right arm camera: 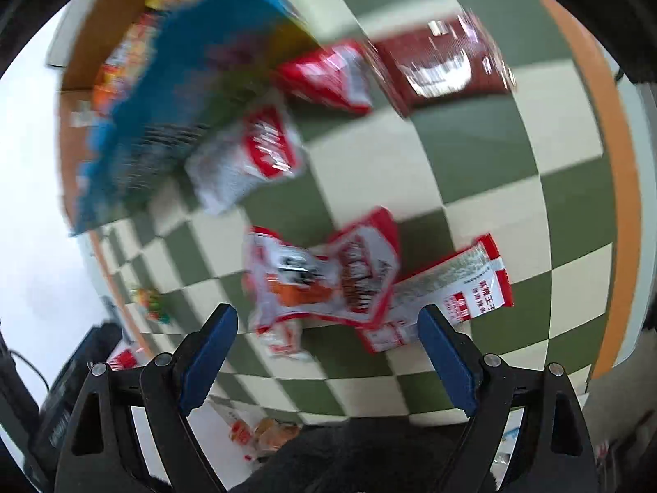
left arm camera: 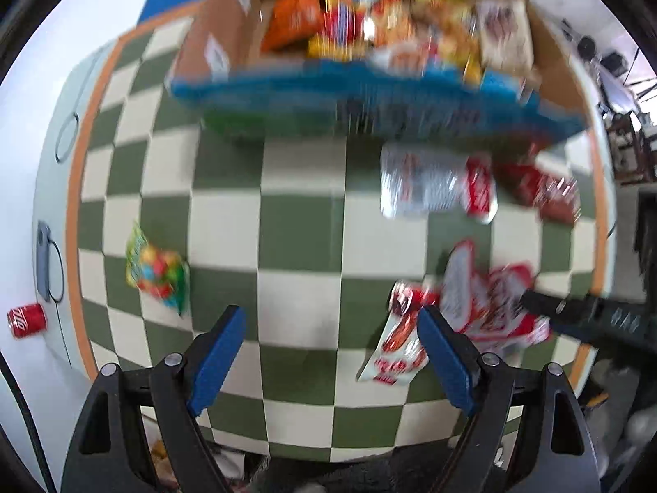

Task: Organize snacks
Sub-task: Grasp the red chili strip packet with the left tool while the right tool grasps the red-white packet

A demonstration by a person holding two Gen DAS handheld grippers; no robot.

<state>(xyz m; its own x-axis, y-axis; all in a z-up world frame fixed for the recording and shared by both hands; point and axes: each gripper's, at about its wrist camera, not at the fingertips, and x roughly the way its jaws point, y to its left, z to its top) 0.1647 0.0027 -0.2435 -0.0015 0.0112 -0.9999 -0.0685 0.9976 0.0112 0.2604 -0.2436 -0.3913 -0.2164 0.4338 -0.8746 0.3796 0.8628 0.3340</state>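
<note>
Jaws of the left gripper (left arm camera: 331,330) stand wide, holding nothing; jaws of the right gripper (right arm camera: 328,328) likewise wide and unloaded. Ahead of the right jaws, red-and-white snack packets (right arm camera: 324,283) lie overlapped on the checkered tabletop (right arm camera: 513,189), print smeared by blur. Beyond both jaws the snack-filled cardboard box (left arm camera: 369,41) is blurred, its top cut off. A candy bag (left arm camera: 158,273) lies left of the left jaws.
</note>
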